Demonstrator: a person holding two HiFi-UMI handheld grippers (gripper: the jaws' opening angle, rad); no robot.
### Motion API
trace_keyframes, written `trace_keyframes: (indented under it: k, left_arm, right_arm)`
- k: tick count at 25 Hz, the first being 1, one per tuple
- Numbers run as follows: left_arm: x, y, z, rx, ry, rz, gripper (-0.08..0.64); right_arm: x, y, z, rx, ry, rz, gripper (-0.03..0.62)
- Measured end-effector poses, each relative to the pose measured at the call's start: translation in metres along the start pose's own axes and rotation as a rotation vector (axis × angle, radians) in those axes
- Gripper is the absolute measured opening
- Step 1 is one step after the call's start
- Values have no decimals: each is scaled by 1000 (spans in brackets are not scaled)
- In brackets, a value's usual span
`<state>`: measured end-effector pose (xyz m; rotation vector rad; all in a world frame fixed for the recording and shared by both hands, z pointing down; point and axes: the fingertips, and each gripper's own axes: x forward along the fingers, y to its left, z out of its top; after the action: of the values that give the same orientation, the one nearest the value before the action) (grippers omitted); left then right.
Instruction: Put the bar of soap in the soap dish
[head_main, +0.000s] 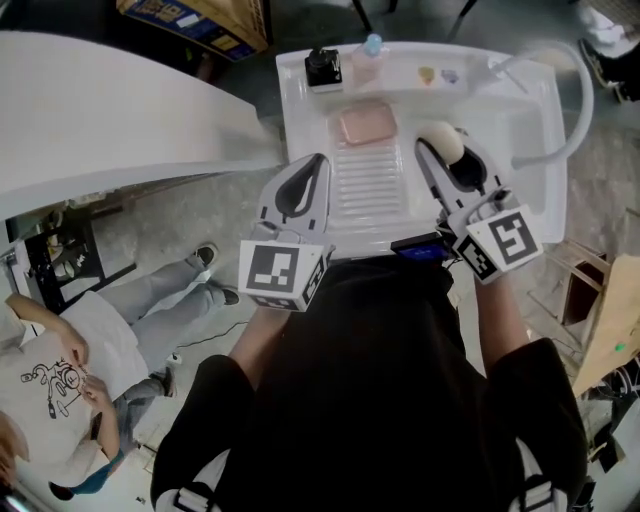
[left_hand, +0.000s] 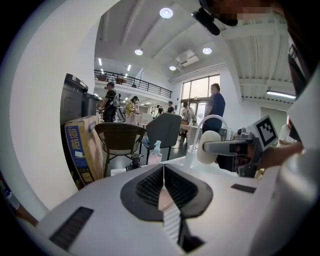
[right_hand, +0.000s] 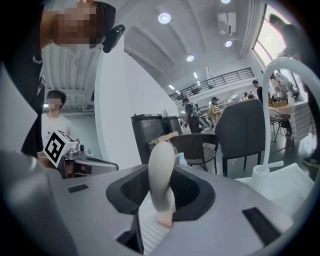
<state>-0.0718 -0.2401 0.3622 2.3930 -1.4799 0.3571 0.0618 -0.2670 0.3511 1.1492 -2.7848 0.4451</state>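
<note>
— Between the jaws of the right gripper (right_hand: 161, 176) we hold the bar of soap (right_hand: 161, 155), cream and standing on edge, the pads pressing its flat sides. The left gripper (left_hand: 163, 170) has its jaws together on nothing.

— And the soap dish (head_main: 367, 126)?

— Pink, at the head of the ribbed washboard (head_main: 365, 185) in the white sink (head_main: 296, 110), upper centre of the head view. The soap hangs to the right of it in the frame, apart from it, not yet in.

— What could go wrong from here?

— We judge the soap slick: squeeze harder or tilt, and it could squirt out onto the ribs. Let go too far right and it misses the dish.

— What does one view give that another lacks?

— Only the head view shows the gap between soap and dish. The right gripper view shows the grip itself.
</note>
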Motion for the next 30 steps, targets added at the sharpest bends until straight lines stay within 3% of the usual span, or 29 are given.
trace_keyframes:
  k: [10, 21, 30]
  left_arm:
    - [16, 21, -3, -3, 24, -18, 5]
    - [18, 48, -12, -33, 37, -12, 5]
    - [23, 62, -22, -52, 71, -11, 5]
  right_arm:
    - [31, -12, -26, -5, 84, -10, 117]
    - [66, -9, -53, -106, 202, 15, 117]
    - [91, -17, -82, -89, 291, 17, 117]
